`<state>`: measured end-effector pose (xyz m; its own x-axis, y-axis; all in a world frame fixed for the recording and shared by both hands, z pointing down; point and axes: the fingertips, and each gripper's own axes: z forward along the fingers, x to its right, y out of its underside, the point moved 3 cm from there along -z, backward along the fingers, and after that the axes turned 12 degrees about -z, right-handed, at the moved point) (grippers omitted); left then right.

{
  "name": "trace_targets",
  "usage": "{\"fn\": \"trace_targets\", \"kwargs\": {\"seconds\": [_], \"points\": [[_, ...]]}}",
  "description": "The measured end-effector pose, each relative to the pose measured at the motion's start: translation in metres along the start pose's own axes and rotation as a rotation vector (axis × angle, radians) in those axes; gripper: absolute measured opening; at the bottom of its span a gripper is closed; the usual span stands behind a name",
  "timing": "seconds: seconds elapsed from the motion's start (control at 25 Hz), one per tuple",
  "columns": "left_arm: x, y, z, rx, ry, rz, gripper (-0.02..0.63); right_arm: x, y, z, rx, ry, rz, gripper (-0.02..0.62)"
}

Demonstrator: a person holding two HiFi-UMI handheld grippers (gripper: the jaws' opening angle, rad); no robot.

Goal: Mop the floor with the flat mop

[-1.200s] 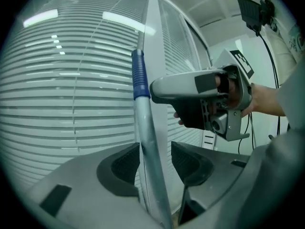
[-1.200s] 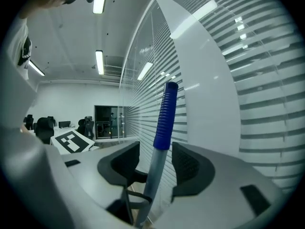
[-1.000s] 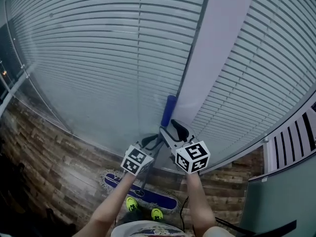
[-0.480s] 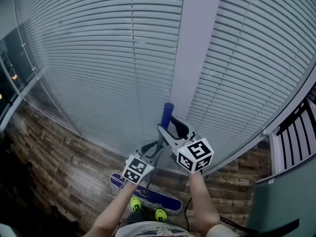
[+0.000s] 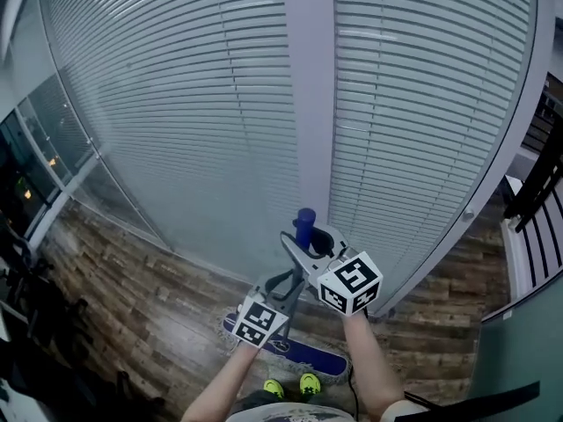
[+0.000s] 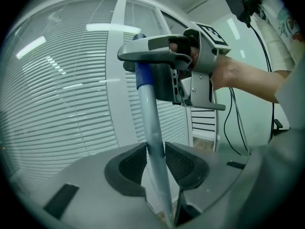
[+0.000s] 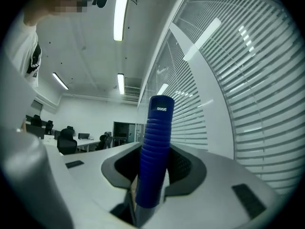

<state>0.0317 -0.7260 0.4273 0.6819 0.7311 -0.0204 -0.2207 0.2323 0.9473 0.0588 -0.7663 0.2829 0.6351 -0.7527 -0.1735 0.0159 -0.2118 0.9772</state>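
Note:
The flat mop stands in front of me, its blue head (image 5: 295, 352) on the wood floor by my green shoes (image 5: 274, 387). My right gripper (image 5: 308, 243) is shut on the ribbed blue grip (image 7: 155, 147) at the pole's top; its jaws have just been closing with the grip between them. Lower down, my left gripper (image 5: 283, 287) is shut on the grey pole (image 6: 155, 147), with both pads (image 6: 178, 163) pressed against it. In the left gripper view the right gripper (image 6: 157, 56) shows above, around the blue grip (image 6: 142, 75).
Tall windows with white blinds (image 5: 193, 104) and a white pillar (image 5: 310, 95) rise straight ahead. Dark office chairs (image 5: 35, 306) stand at the left. A black slatted rail (image 5: 537, 192) and a grey panel (image 5: 528, 341) are on the right. A cable (image 5: 352, 392) trails near my feet.
My view has swung so that the pillar now stands in the middle. Both grippers and the mop pole have risen and shifted right, and the mop head has slid right on the floor.

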Motion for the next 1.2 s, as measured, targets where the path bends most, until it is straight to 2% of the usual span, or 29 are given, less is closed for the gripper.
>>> {"fn": "trace_targets", "kwargs": {"seconds": [0.16, 0.28, 0.44, 0.68, 0.88, 0.96, 1.08, 1.2], "points": [[0.022, 0.003, -0.035, -0.006, 0.052, 0.029, 0.114, -0.039, -0.024, -0.020, 0.076, -0.053, 0.049, 0.120], [0.045, 0.018, -0.078, 0.051, 0.098, 0.076, 0.128, -0.098, -0.027, -0.042, 0.111, -0.094, 0.043, 0.117], [0.071, 0.019, -0.132, 0.091, 0.150, 0.136, 0.152, -0.167, -0.042, -0.059, 0.107, -0.138, 0.025, 0.112], [0.119, 0.066, -0.237, 0.171, 0.211, 0.030, 0.129, -0.305, -0.055, -0.091, 0.093, -0.219, -0.054, 0.112], [0.158, 0.114, -0.326, 0.187, 0.207, 0.007, 0.126, -0.421, -0.062, -0.122, 0.116, -0.270, -0.114, 0.112], [0.172, 0.132, -0.354, 0.185, 0.198, -0.029, 0.126, -0.459, -0.066, -0.132, 0.158, -0.290, -0.152, 0.114], [0.187, 0.153, -0.383, 0.181, 0.182, -0.082, 0.126, -0.498, -0.068, -0.144, 0.166, -0.308, -0.166, 0.114], [0.204, 0.162, -0.391, 0.160, 0.190, -0.083, 0.126, -0.512, -0.066, -0.161, 0.149, -0.301, -0.155, 0.117]]}}
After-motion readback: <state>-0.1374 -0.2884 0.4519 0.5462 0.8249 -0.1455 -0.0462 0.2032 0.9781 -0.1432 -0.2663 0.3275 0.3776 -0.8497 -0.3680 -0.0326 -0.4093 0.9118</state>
